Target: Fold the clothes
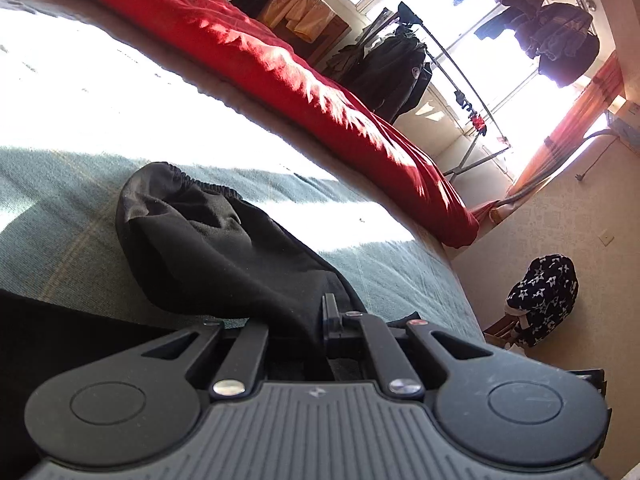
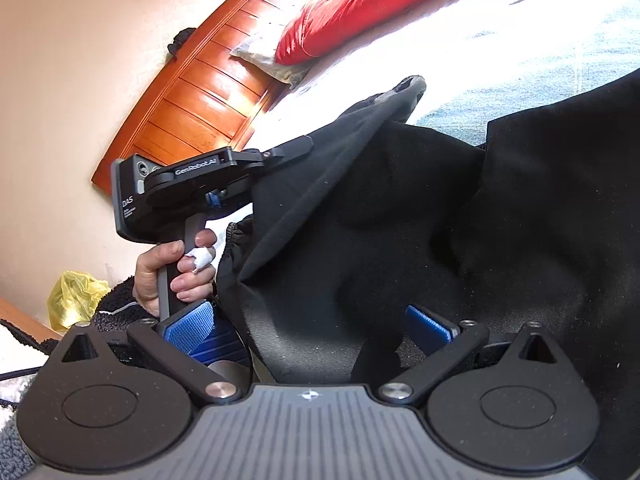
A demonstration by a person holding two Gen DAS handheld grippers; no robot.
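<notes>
Your left hand-held gripper [image 1: 316,332] is clamped on the black garment [image 1: 224,248] — the jaws are drawn together with a pinch of the dark cloth caught between them. From that pinch the cloth runs away from you across the bed [image 1: 80,240], and its gathered elastic hem [image 1: 192,178] lies on the grey-green cover, just short of the bright band of sun.

In the right wrist view you can see your left hand [image 2: 176,268] wrapped round the grip of that tool, one finger bandaged in white, with the cloth pulled up into a tent beside it.

Your right hand-held gripper [image 2: 316,328] stands apart: both blue pads [image 2: 188,326] are wide of each other, and a fold of the same garment lies in the gap, not pressed by either pad. The rest of the garment spreads over the near side of the bed — dark and rumpled, filling the right of that view.

A red quilt [image 1: 256,56] runs along the bed's far edge, and a wooden headboard [image 2: 192,96] stands at its end.
</notes>
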